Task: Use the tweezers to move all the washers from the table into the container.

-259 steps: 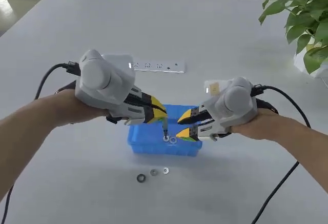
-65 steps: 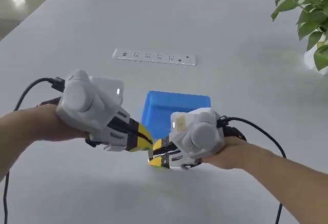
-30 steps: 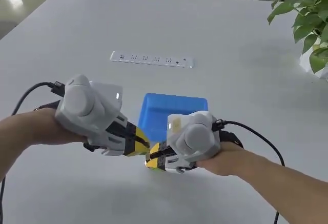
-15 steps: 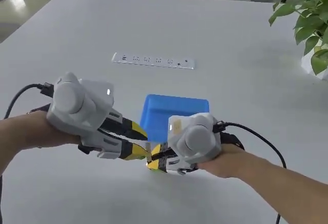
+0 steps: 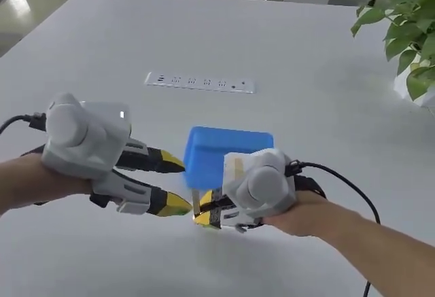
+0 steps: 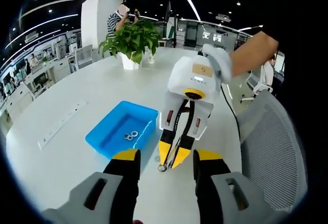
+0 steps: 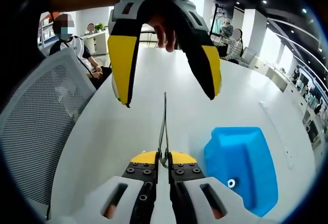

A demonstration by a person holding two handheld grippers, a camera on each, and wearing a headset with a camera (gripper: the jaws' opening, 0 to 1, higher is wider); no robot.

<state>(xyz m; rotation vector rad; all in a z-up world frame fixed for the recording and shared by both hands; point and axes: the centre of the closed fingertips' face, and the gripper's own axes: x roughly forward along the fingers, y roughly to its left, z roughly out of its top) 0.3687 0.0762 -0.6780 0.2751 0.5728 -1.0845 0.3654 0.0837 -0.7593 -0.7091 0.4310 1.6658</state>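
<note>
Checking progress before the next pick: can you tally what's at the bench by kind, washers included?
Blue container: 1
Tweezers: 1
Washers: 3, two in the container and one at the tweezers' tip on the table
Power strip: 1
Potted plant: 1
Total: 7

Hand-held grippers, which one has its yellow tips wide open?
The left hand-held gripper: its yellow-tipped jaws stand spread wide apart. The right hand-held gripper is pinched shut on the thin metal tweezers.
</note>
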